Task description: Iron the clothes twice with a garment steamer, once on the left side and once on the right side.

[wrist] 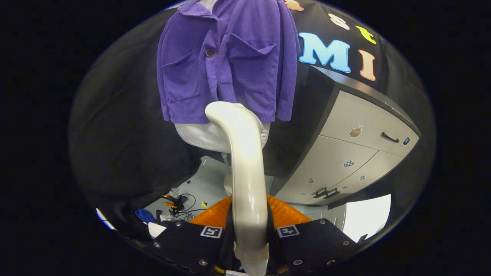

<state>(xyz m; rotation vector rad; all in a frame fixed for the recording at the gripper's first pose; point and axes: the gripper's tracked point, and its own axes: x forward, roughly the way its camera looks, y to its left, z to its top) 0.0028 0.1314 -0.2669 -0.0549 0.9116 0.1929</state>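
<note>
Gripper view: the gripper [249, 234] is clamped on the garment steamer [245, 168], both fingers pressing its smooth, glossy cream handle, a curved tube bending forward at its top. Just beyond the steamer's head hangs a purple ribbed-corduroy jacket [226, 61] with flap pockets and a dark button, dressed on a white mannequin torso [199, 136]. Right of the jacket stands a beige cabinet [356, 153] with dark handles; below it, tangled cables [180, 205] lie on the pale floor.
</note>
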